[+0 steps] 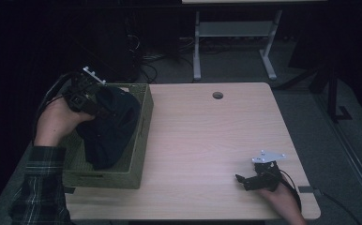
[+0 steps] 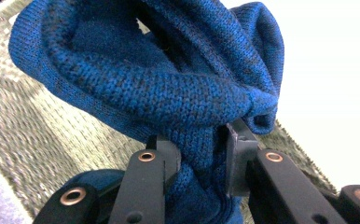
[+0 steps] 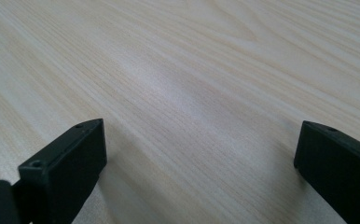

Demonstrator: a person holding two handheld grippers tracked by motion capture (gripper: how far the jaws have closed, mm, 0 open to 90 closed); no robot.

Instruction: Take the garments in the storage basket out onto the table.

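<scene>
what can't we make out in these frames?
- High view: what kind of garment the blue knit garment is; it is dim, bunched and draped in the woven basket.
- High view: the basket's floor, covered by the garment.
- Left gripper view: the garment's lower end, cut off by the bottom edge behind the left gripper, whose jaws pinch it.
- Right gripper view: the right gripper body, below the frame; open jaws over bare table.

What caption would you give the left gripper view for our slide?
Left gripper clamped on a fold of blue knitted garment, held above the woven basket.
</scene>
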